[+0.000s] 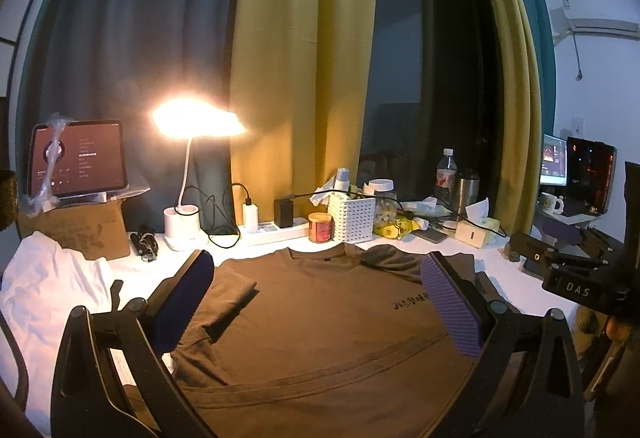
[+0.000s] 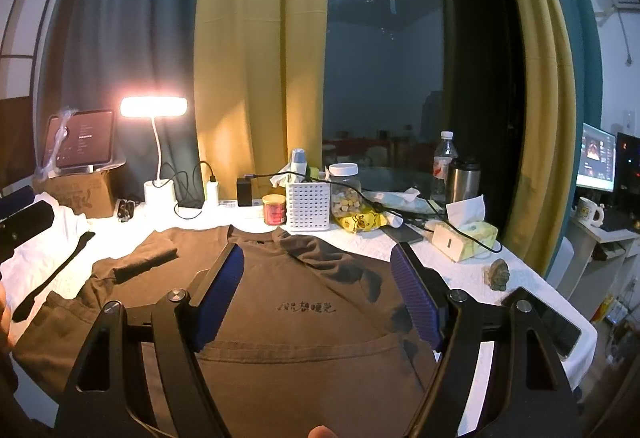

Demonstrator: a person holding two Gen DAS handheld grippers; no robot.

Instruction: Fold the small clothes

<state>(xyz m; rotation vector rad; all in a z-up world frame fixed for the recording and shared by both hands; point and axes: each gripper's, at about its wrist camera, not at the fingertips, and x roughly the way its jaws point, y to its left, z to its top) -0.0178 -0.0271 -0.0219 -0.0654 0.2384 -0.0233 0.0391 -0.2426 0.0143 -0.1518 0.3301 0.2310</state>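
A brown T-shirt (image 1: 320, 322) lies on the white-covered table (image 1: 132, 274), front up, collar toward the back. Its hem is folded up over the body, and both sleeves are folded in. My left gripper (image 1: 316, 270) is open and empty, hovering over the shirt's left half. The shirt also shows in the right wrist view (image 2: 312, 322), with black lettering on the chest. My right gripper (image 2: 318, 258) is open and empty above the shirt's right half. The right gripper's body shows at the right edge of the left wrist view (image 1: 572, 274).
White cloth (image 1: 48, 286) lies left of the shirt. Along the back stand a cardboard box with a tablet (image 1: 78, 158), lit desk lamp (image 1: 182, 222), power strip (image 1: 276, 232), red tin (image 1: 320, 228), white basket (image 1: 352, 218), jar, bottle, flask and tissue box (image 2: 468, 236). A phone (image 2: 560, 322) lies at the right edge.
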